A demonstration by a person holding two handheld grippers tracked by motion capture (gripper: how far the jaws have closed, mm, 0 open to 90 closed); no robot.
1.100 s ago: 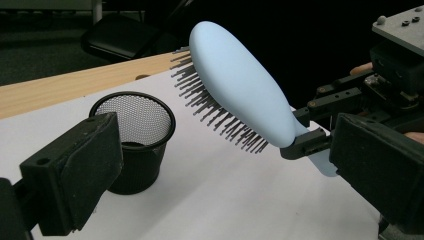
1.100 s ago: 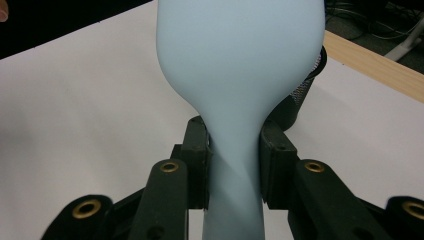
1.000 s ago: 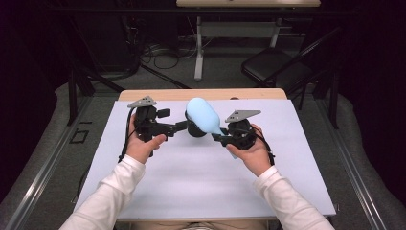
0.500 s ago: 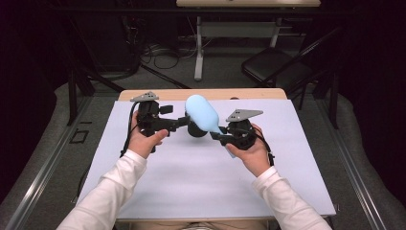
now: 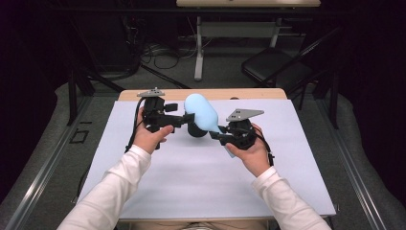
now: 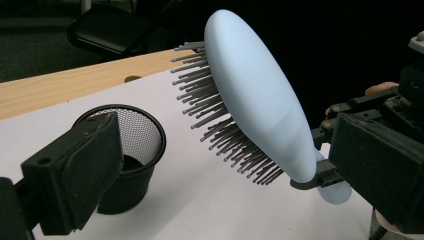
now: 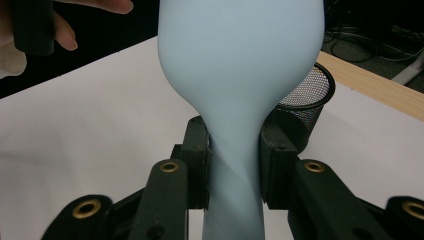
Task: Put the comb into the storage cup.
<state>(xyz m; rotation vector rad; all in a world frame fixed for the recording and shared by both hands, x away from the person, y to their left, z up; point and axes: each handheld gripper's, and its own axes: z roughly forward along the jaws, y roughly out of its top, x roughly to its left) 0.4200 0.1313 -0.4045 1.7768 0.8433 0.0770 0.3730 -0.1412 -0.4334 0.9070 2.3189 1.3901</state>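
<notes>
Both forearms in white sleeves come in low, hands raised above the table (image 5: 287,182), grippers angled toward each other near its far middle. Left gripper (image 5: 179,120) points right, its jaws apart with nothing between them; one padded jaw sits low-left in the left gripper view, the other off frame. Right gripper (image 5: 218,136) points left and up, jaws clamped on the neck of the pale blue hairbrush (image 7: 240,65), one pad on each side.

Surface: white sheet over a wooden top, dark room behind, folding chair (image 5: 273,69) and cables on the floor.

Brush head rises out past the right jaws, bristles (image 6: 220,130) facing down-left. Black mesh cup (image 6: 127,150) stands on the sheet just beyond the left jaw, under the bristles.
</notes>
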